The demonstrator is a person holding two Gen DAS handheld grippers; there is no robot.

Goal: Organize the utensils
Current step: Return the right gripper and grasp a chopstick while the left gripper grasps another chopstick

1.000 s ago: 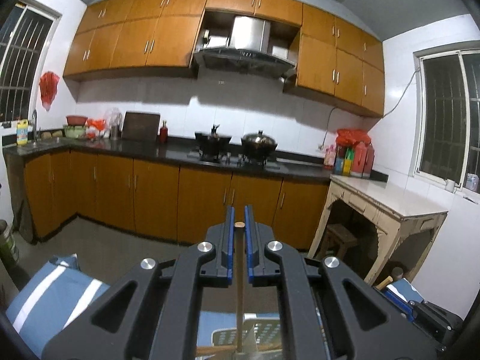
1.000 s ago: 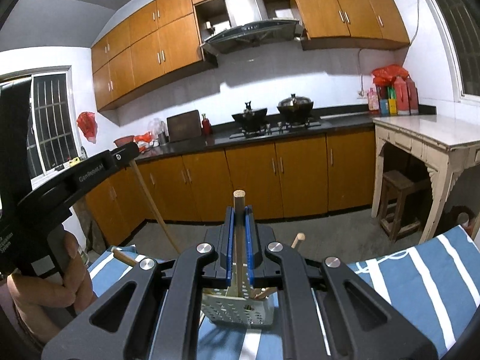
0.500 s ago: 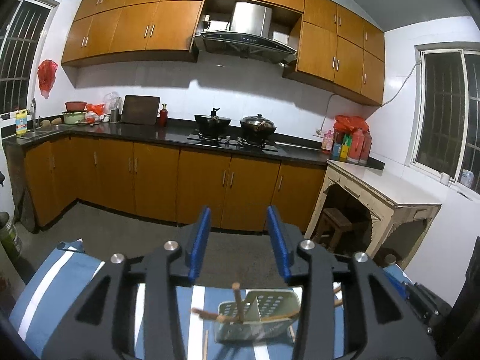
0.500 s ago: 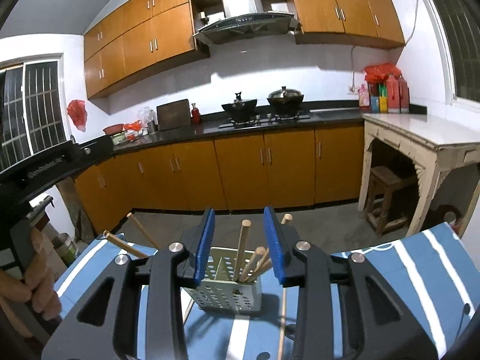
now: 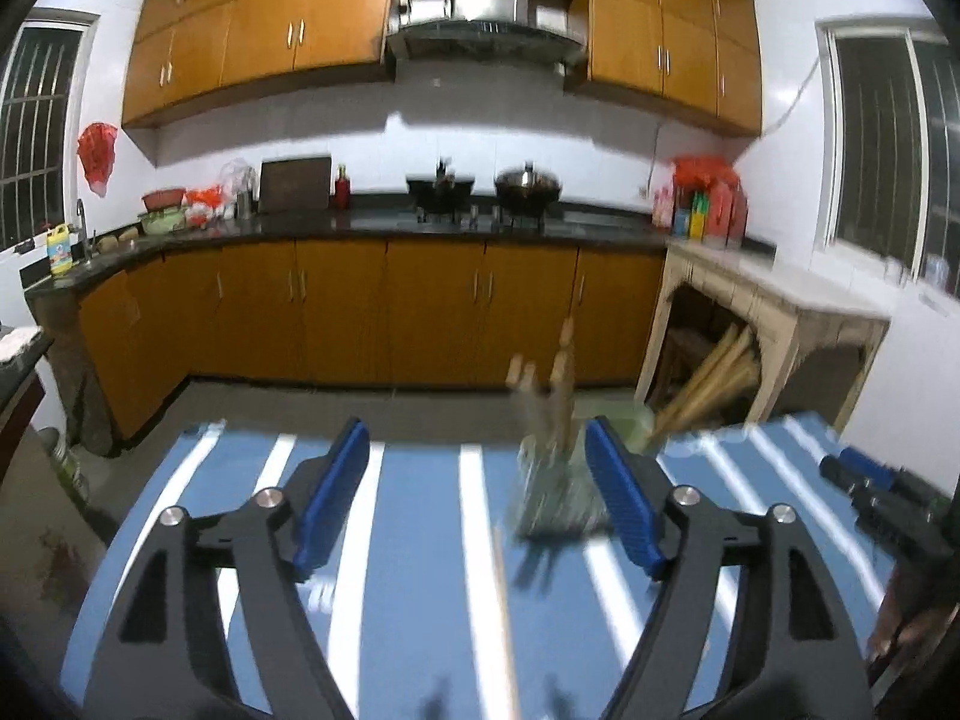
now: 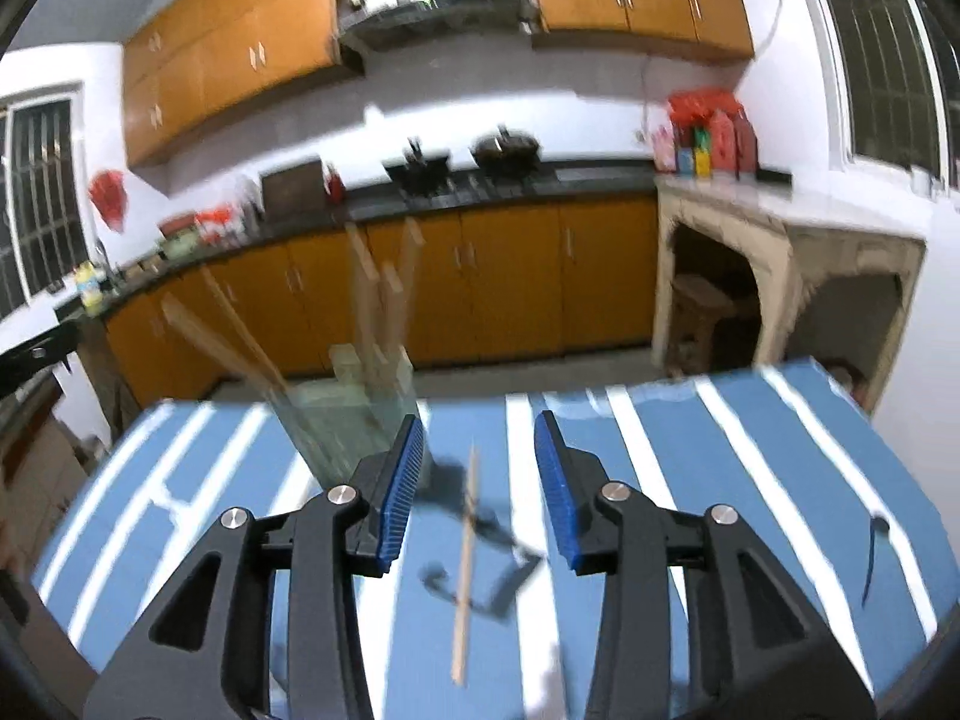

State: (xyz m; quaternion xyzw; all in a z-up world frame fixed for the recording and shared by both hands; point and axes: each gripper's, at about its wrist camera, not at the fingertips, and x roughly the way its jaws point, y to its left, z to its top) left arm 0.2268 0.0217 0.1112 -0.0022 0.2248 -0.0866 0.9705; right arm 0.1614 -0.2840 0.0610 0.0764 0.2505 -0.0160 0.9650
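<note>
Both claws were clamped on upright wooden sticks a second ago; now neither holds anything, and both views have tipped down toward the table (image 5: 414, 540), striped blue and white.

Left claw (image 5: 474, 498): jaws opening, already wide, nothing between the pads. Perforated utensil holder (image 5: 555, 492) sits just inside its right finger, blurred, with several wooden sticks (image 5: 561, 378) standing in it. One loose wooden stick (image 5: 504, 618) lies flat on the table ahead of the claw.

Right claw (image 6: 478, 486): jaws opening, moderate gap, empty. Holder (image 6: 348, 414) is ahead and left of its left finger, sticks (image 6: 375, 300) leaning out at angles. Same-looking loose stick (image 6: 465, 564) lies on the table roughly in line with the gap, crossing a dark flat object (image 6: 486, 588) I can't identify through the blur.

My read: sticks go upright in the holder to keep them bundled, so the dropped pair counts as placed. Claws open and angled down probably means lining up on the remaining stick. It lies flat, so pads need to get low on either side of it.
</note>
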